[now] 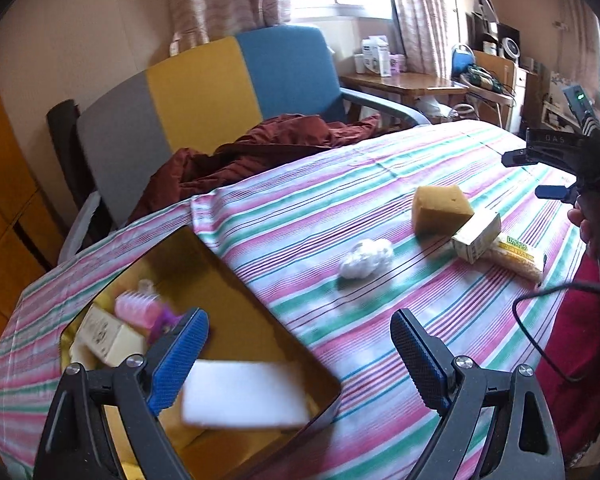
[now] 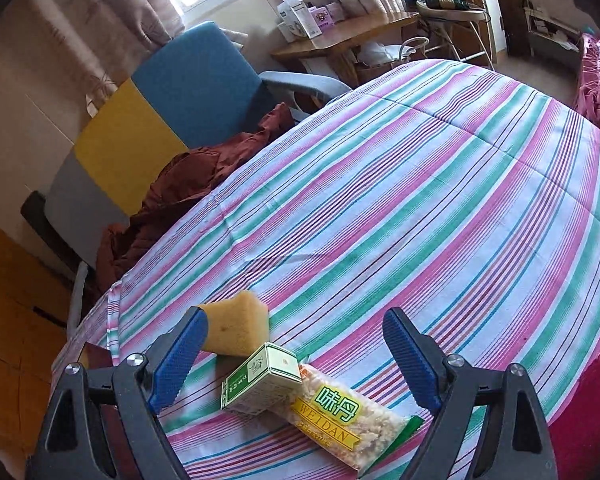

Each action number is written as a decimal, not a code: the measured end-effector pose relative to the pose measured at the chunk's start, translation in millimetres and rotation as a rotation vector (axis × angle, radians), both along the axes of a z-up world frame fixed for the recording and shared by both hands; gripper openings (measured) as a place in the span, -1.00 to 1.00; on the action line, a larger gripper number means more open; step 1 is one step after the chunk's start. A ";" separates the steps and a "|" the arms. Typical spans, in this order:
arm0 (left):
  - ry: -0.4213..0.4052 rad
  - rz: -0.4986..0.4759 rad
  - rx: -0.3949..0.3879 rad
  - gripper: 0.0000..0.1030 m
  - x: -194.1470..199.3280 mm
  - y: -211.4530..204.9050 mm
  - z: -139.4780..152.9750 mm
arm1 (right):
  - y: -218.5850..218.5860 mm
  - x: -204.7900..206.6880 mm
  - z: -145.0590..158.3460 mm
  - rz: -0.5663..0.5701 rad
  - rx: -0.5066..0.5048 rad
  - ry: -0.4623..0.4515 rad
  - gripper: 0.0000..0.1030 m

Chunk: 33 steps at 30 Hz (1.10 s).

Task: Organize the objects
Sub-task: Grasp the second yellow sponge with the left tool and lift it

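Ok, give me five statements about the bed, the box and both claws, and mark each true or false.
1. The left claw is open and holds nothing. True.
2. The sponge lies inside the box. False: it lies on the striped sheet, outside the box.
3. The carton rests partly on the snack bag. True.
4. The right claw is shut on the snack bag. False: it is open above the bag and carton.
5. The white wad lies on the sheet between the box and the sponge. True.
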<state>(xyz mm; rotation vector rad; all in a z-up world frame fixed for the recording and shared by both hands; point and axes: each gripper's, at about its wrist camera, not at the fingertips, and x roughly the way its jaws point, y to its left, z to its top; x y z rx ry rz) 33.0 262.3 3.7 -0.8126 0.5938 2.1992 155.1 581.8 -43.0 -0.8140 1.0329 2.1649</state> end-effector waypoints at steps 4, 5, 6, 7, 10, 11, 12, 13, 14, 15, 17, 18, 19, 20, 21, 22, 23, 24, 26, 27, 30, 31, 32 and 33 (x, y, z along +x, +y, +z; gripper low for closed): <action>-0.033 -0.021 -0.003 0.81 -4.9 21.8 -4.2 | -1.0 -3.1 -1.9 0.020 -0.009 -0.005 0.77; -0.044 -0.025 -0.002 0.81 -5.9 25.6 -4.9 | -1.1 -3.3 -2.2 0.023 -0.012 -0.004 0.77; -0.055 -0.031 0.000 0.81 -7.3 30.6 -6.0 | -1.2 -3.5 -2.6 0.025 -0.016 -0.003 0.77; -0.066 -0.036 -0.003 0.81 -8.8 36.0 -7.3 | -0.1 -4.0 -3.3 0.025 -0.020 -0.001 0.76; -0.107 -0.045 -0.004 0.81 -13.3 50.7 -10.9 | 1.6 -2.4 -4.5 0.022 -0.035 0.005 0.77; -0.132 -0.047 -0.001 0.81 -15.8 55.9 -12.2 | 1.9 -1.9 -4.7 0.020 -0.039 0.007 0.76; -0.153 -0.048 0.002 0.81 -17.5 59.3 -13.3 | 2.5 -1.6 -5.0 0.018 -0.043 0.010 0.77; -0.186 -0.051 0.008 0.81 -20.6 64.6 -14.4 | 3.8 -1.5 -5.3 0.015 -0.047 0.013 0.77; -0.216 -0.053 0.015 0.81 -23.6 70.2 -15.2 | 5.0 -1.7 -5.7 0.011 -0.050 0.015 0.77; -0.237 -0.055 0.020 0.81 -26.0 74.8 -15.6 | 5.8 -0.9 -6.0 0.007 -0.055 0.019 0.77; -0.278 -0.060 0.027 0.81 -29.7 85.7 -17.0 | 7.2 0.6 -6.2 0.000 -0.064 0.028 0.77; -0.297 -0.063 0.030 0.81 -32.0 92.8 -17.7 | 7.9 1.7 -6.2 -0.004 -0.068 0.034 0.77; -0.306 -0.062 0.029 0.81 -33.7 99.5 -18.1 | 8.6 2.6 -6.0 -0.009 -0.071 0.039 0.77; -0.310 -0.063 0.027 0.81 -35.2 105.6 -18.4 | 9.4 4.0 -6.0 -0.015 -0.074 0.044 0.77; -0.312 -0.070 0.026 0.81 -36.1 113.0 -17.8 | 10.4 5.7 -5.9 -0.023 -0.078 0.052 0.77; -0.312 -0.080 0.023 0.81 -36.7 121.5 -17.4 | 11.6 7.7 -6.0 -0.032 -0.082 0.059 0.77; -0.315 -0.086 0.021 0.83 -37.4 130.3 -17.2 | 12.7 9.4 -6.0 -0.039 -0.087 0.067 0.77; -0.320 -0.091 0.022 0.85 -39.1 135.8 -17.1 | 13.8 11.0 -6.4 -0.046 -0.093 0.076 0.77; -0.335 -0.104 0.025 0.96 -41.0 151.1 -17.5 | 15.1 12.4 -7.0 -0.051 -0.104 0.088 0.77; -0.341 -0.108 0.025 0.96 -41.9 159.2 -18.4 | 15.8 12.8 -7.1 -0.052 -0.108 0.094 0.77; -0.357 -0.118 0.014 0.99 -44.0 183.4 -23.5 | 16.9 13.7 -7.2 -0.051 -0.115 0.109 0.77; -0.364 -0.120 0.007 0.99 -45.6 190.9 -26.0 | 17.1 14.0 -7.3 -0.052 -0.116 0.113 0.77; -0.370 -0.121 0.000 0.99 -46.1 198.7 -28.9 | 17.6 14.8 -7.3 -0.054 -0.118 0.119 0.77; -0.375 -0.122 -0.006 0.99 -46.7 206.4 -31.9 | 18.3 15.8 -7.2 -0.057 -0.120 0.125 0.77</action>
